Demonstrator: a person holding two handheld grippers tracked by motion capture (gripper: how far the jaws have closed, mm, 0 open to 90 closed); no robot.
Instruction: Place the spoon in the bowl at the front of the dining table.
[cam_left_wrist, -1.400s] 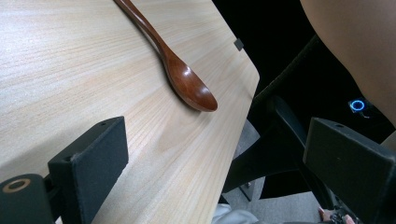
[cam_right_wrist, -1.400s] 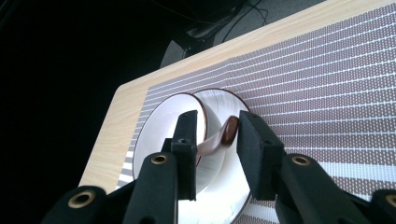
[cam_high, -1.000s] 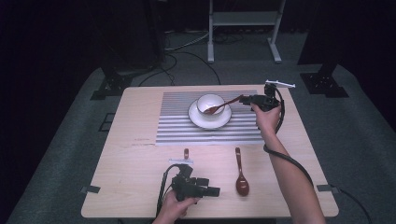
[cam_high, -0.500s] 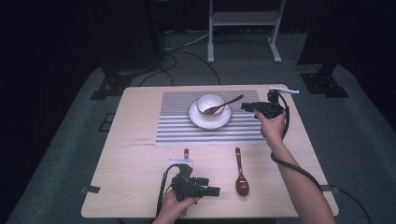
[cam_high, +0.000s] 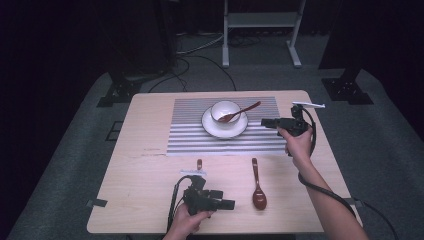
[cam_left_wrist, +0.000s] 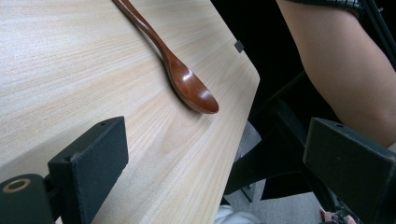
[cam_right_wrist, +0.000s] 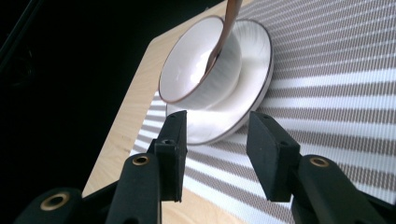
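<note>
— Wooden spoon (cam_high: 239, 112) settled?
— Yes; it leans in the white bowl (cam_high: 224, 110) on its saucer (cam_high: 224, 128), and my right tool (cam_high: 265, 122) has just been opening, nothing between its jaws, beside the saucer.
— Next?
— Likely the second spoon (cam_high: 258, 186) on the desk (cam_high: 140, 175); my left tool (cam_high: 231, 204) rests spread, empty, just beside it.

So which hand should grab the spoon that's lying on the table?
Probably the left. The left tongs sit open on the table right beside the loose spoon, jaws pointing at it. The right tongs are open and empty farther back, by the bowl that holds the other spoon.
</note>
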